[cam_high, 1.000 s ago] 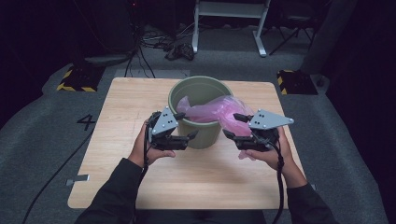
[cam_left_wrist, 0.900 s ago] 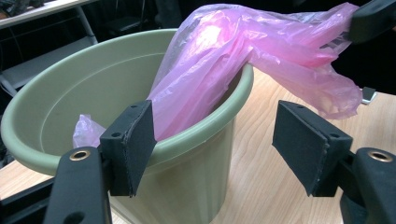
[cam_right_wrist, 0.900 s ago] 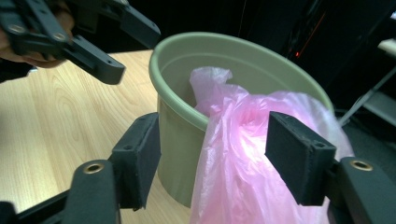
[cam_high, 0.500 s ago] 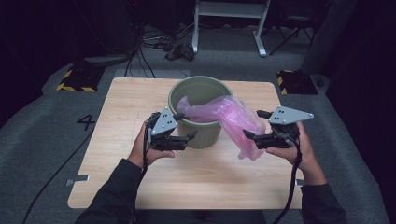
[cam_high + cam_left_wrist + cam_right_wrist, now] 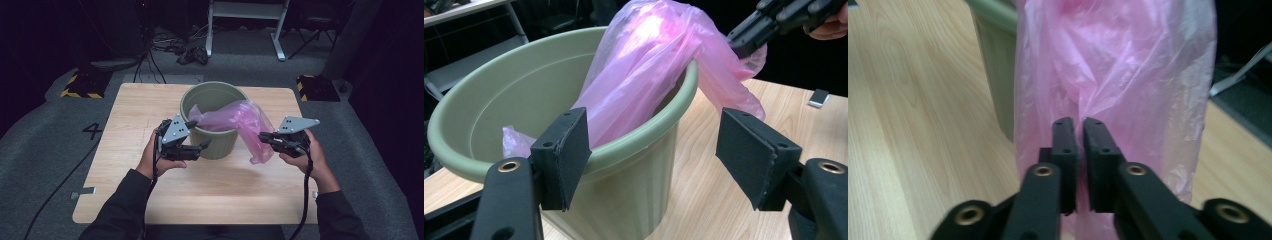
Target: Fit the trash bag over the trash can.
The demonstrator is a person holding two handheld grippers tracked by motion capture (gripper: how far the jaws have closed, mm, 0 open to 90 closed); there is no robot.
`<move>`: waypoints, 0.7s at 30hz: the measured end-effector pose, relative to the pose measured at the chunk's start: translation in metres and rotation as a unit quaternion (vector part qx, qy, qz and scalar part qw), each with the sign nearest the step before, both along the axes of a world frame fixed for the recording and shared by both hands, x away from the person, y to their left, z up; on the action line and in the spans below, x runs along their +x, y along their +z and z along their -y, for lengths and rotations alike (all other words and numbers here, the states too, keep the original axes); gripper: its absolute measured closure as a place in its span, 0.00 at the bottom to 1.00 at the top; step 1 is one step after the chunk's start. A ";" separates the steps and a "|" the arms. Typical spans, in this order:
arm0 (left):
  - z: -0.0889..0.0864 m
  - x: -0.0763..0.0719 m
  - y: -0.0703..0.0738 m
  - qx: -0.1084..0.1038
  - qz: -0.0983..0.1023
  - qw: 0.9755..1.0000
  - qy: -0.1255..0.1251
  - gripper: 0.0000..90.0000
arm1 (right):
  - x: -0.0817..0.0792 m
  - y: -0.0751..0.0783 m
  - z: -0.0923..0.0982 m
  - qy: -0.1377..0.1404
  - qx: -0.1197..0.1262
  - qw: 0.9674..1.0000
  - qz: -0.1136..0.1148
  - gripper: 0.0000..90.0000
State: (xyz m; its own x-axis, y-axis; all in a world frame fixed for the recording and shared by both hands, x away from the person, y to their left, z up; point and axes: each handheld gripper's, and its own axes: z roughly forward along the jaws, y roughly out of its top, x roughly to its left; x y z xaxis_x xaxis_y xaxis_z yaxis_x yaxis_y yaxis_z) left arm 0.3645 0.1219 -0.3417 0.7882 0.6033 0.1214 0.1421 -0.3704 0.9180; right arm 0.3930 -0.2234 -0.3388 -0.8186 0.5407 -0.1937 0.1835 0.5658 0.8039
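The thin pink translucent plastic bag (image 5: 235, 122) lies partly inside the round sage-green plastic bin (image 5: 212, 145), which stands on the light wooden table (image 5: 125, 130) at its centre, toward the far edge. Most of the bag is bunched against the bin's right inner wall; one end hangs over the right rim and down the outside.

The right gripper (image 5: 263, 137) sits to the right of the bin. Its fingers (image 5: 1066, 145) have just been closing and are now together, pinching a fold of the hanging film; in the right gripper view the bag drapes just beyond the tips.

The left gripper (image 5: 200, 134) is at the near-left rim. Its fingers (image 5: 566, 150) stand well apart, one at the rim wall and the other out beside the bin, clamping nothing.

Progress, as judged: lining the bin is at an early stage. The bag is in the bin and one edge is secured. Remaining: open the mouth, spread it around the rim, fold it over on all sides.
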 end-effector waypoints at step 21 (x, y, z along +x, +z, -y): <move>0.027 0.005 0.015 0.030 0.020 0.999 -0.008 0.46 | -0.020 0.047 -0.059 0.078 -0.007 0.995 0.053 1.00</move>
State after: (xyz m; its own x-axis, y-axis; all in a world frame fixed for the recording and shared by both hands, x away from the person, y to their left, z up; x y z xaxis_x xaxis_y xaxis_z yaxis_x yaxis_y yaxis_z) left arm 0.3690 0.0946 -0.3262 0.7910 0.5819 0.1889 0.0995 -0.4270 0.8988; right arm 0.3733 -0.1642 -0.2918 -0.8668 0.4051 -0.2908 0.0063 0.5921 0.8059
